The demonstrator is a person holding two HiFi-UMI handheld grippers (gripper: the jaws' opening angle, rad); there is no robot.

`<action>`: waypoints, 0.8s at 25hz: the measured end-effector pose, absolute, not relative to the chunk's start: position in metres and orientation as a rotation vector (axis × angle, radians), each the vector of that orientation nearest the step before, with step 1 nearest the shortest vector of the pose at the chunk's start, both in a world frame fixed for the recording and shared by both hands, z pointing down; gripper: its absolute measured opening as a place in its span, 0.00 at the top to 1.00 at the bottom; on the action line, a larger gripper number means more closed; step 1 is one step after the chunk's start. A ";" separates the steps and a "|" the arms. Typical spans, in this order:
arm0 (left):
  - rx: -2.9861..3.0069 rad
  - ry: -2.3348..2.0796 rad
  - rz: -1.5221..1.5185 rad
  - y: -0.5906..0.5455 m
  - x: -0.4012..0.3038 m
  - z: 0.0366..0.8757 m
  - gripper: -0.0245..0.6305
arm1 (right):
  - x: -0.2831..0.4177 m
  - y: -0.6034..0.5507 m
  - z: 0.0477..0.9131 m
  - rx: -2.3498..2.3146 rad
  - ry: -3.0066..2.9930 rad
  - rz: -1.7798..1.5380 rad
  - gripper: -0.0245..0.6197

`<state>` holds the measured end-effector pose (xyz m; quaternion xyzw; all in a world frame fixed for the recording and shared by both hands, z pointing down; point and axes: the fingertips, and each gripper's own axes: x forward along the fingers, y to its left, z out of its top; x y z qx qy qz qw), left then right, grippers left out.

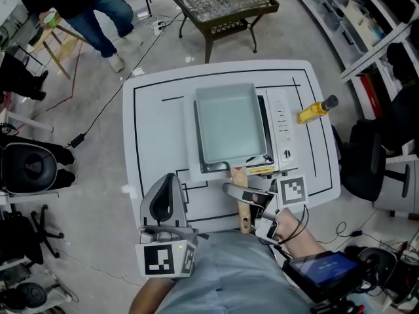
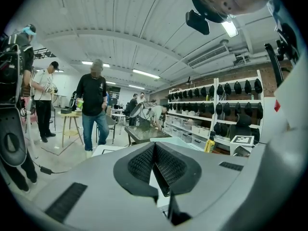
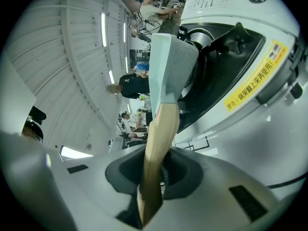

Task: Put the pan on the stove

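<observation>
1. Workshop floor all round, a person standing at the far left, and in the middle a white table [image 1: 150, 110] marked with black lines.
2. Near left: the left gripper [image 1: 172, 177] hangs over the table's near edge. Its own view shows the left gripper [image 2: 154, 146] with pads pressed together and nothing between them. It looks to have no part in this step.
3. Centre: the stove [image 1: 281, 129] sits square on the table, and the pale rectangular pan [image 1: 229, 123] lies right over its burner, lined up with the stove body. From the right gripper view, the pan [image 3: 166, 66] is edge-on above the dark burner well; I can't tell whether it rests fully on the supports.
4. Just right of centre, near side: the right gripper [image 1: 239, 191] pinches the pan's wooden handle [image 1: 241, 182], which points toward the person. The handle [image 3: 156, 148] runs straight down between the jaws.
5. My read: the carry is about finished. What's left is settling the pan, letting go and backing off.
6. Far right: a yellow tool [image 1: 313, 111] lies beside the stove, untouched.
</observation>
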<state>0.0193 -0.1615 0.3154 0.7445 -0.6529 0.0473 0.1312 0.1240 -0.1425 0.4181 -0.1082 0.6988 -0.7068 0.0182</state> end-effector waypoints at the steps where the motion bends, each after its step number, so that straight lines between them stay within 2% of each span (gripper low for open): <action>1: 2.160 -1.896 0.140 -0.162 0.019 0.316 0.93 | 0.124 -0.142 0.419 -0.337 2.165 -2.199 0.82; 20: 2.166 -1.884 0.150 -0.174 0.020 0.319 0.93 | 0.130 -0.142 0.420 -0.344 2.133 -2.225 0.82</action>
